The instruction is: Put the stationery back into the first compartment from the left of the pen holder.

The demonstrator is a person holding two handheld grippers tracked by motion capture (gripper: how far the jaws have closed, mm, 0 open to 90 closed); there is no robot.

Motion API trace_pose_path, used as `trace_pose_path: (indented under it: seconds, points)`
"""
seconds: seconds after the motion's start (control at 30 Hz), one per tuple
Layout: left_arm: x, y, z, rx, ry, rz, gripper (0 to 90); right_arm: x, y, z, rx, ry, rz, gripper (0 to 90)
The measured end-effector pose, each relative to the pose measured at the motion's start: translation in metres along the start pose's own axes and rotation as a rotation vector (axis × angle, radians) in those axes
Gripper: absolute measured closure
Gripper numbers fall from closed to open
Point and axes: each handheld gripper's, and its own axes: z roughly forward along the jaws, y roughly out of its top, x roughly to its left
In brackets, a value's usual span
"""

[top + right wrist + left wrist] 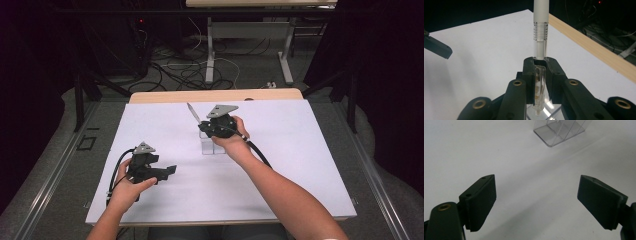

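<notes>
At desk (300,165) centre, high view: right gripper (212,125) over the clear holder (211,145), pen (193,113) sticking up far-left. Left gripper (165,171) idle, near left. Left gripper view: jaws spread, nothing between; holder ahead. Right gripper view: jaws pinching pen above holder. Looks mid-insertion or mid-removal; can't tell which.

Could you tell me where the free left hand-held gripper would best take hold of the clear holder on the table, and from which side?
Grip the clear holder low across its two long flat walls, coming in level from its near, open side. The left hand-held gripper is open wide and already faces it, while the right hand-held gripper holds the pen above it, so a top approach looks crowded.
</notes>
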Motion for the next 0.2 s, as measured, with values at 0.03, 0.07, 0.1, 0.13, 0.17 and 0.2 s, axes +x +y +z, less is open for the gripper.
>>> trace_pose_path:
  seconds: [0.03,0.07,0.1,0.13,0.17,0.2]
  points:
    - [0.000,0.000,0.000,-0.002,0.004,-0.002,15.2,0.000,-0.001,-0.002,-0.005,-0.003,0.012,72.8]
    - [0.001,0.000,-0.001,-0.009,0.001,-0.005,14.6,-0.001,-0.002,-0.005,-0.021,-0.002,0.026,67.5]
    - [0.001,0.001,-0.001,-0.011,0.003,-0.009,13.8,-0.001,-0.003,-0.009,-0.042,-0.006,0.037,61.6]
    - [0.001,0.001,-0.002,-0.021,0.004,-0.009,13.4,-0.001,-0.002,-0.013,-0.045,-0.013,0.038,56.0]
    - [0.001,0.001,-0.002,-0.022,0.006,-0.012,13.2,-0.001,-0.002,-0.018,-0.047,-0.024,0.034,51.6]
    - [0.001,0.001,-0.002,-0.029,0.005,-0.016,12.6,0.000,-0.002,-0.024,-0.047,-0.036,0.029,47.9]
